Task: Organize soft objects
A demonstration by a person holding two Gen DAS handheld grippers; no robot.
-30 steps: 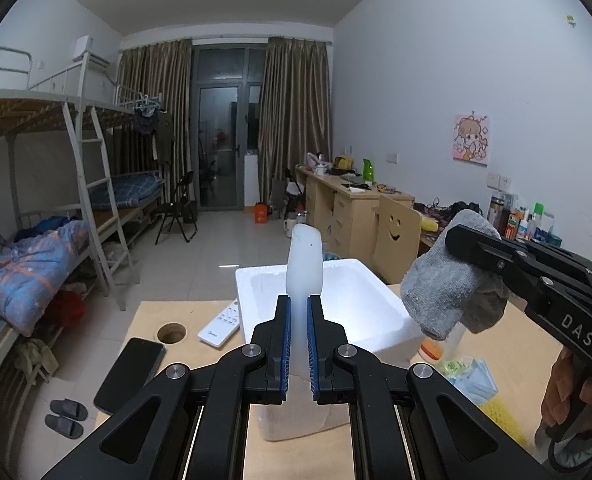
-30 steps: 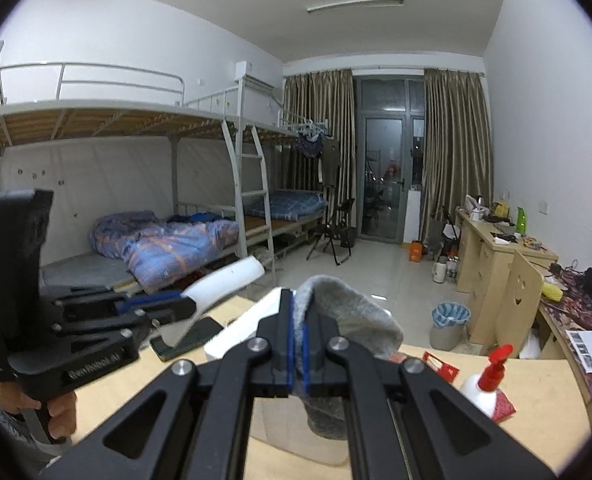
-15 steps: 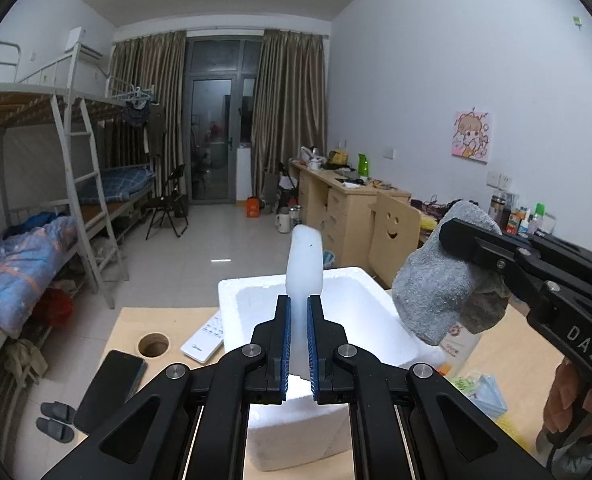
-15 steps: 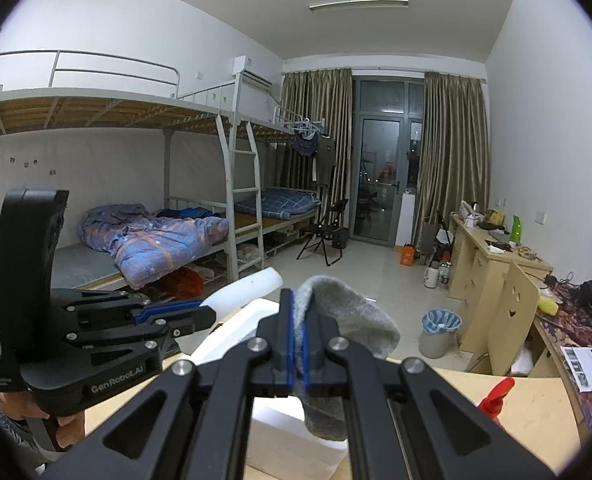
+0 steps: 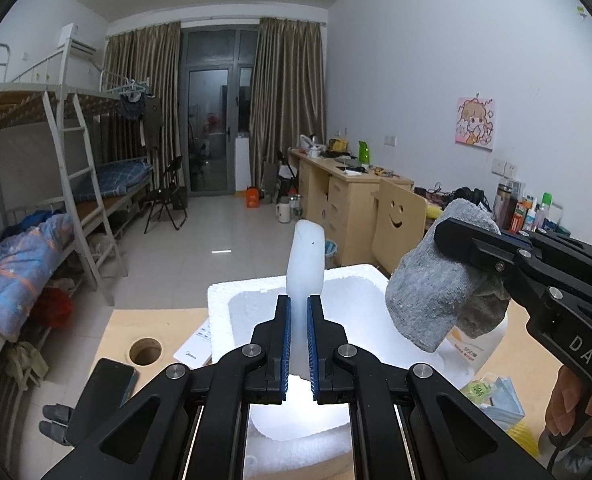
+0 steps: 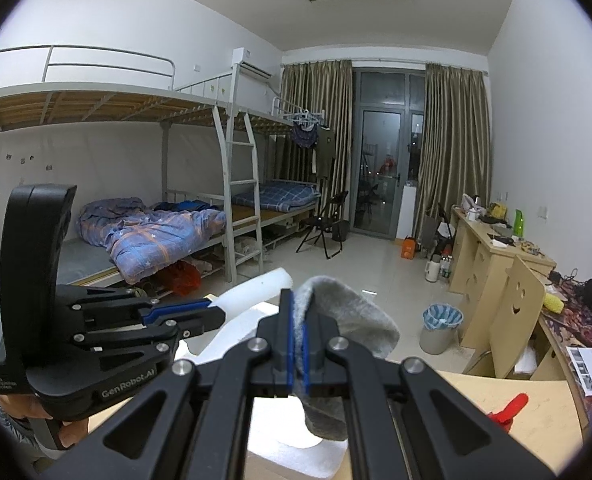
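Socks hang over the white foam box [image 5: 337,280] — the left gripper [image 5: 299,344] clamped on a limp white sock [image 5: 305,264], the right gripper [image 6: 298,350] pinching a light, floppy grey sock [image 6: 347,320] at its fold — a mid-body pinch probably suits such soft cloth.

"DAS" on right gripper [image 5: 451,236] body; "GenRobot.AI" on left gripper [image 6: 212,314] body; other print illegible.

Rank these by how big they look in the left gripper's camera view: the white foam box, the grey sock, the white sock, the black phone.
1. white foam box
2. grey sock
3. white sock and black phone: they look too alike to rank, and nearness to the camera skews every apparent size.
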